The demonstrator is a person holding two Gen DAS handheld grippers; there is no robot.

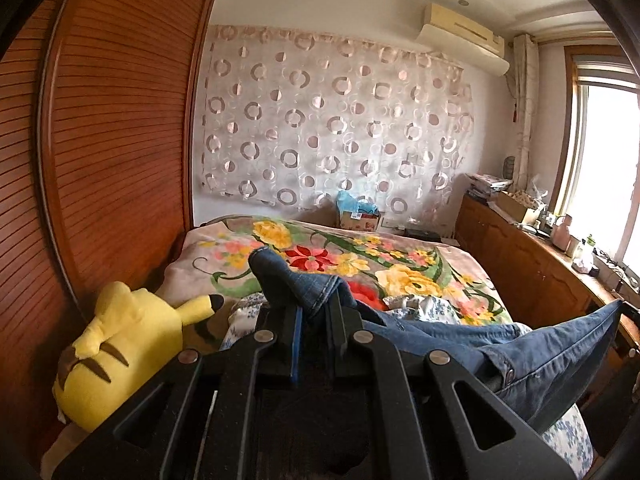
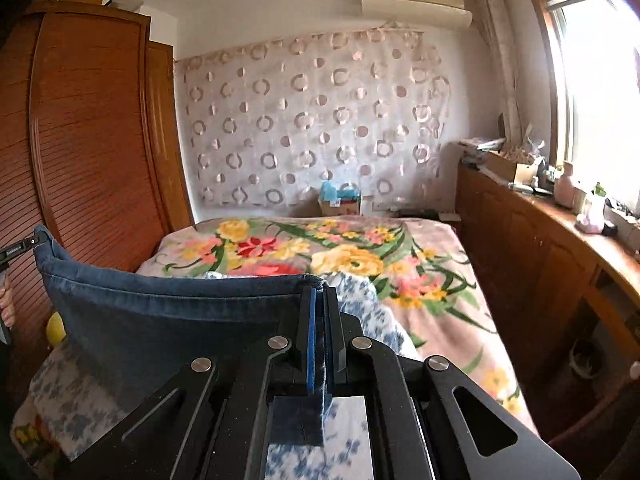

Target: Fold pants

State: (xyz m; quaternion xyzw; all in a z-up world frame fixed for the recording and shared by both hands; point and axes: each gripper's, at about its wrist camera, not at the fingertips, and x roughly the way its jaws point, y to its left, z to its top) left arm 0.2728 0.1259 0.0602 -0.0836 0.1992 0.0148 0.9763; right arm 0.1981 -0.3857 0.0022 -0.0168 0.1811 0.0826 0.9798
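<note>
Denim first: found the pants (image 1: pixel 552 356) lifted off the bed (image 1: pixel 400 256) and strung between two grips. Noted, far left, a yellow plush toy (image 1: pixel 120 344) lying against the wardrobe (image 1: pixel 112 140), close below the left-hand corner of the cloth.

Found the left gripper (image 1: pixel 314 312) closed to a narrow slit on a bunched wad of the fabric, with a tongue of cloth poking out past the fingers (image 1: pixel 294 332). Could not tell waistband from hem at that grip. Traced the cloth rightward: slack, twisted, sagging toward a blue-and-white quilt (image 2: pixel 360 320).

Found the right gripper (image 2: pixel 319 292) fully closed on a thin folded edge, drawn nearly straight toward the other hand.

Judged the step in hand as lift-and-spread ahead of the first fold. Judged it best to:
- hold both grips at one height;
- draw them apart only to the point of a flat, untwisted panel;
- watch the bunched left grip for slip under tension;
- steer the left corner clear of the plush toy before lowering onto the bed.
</note>
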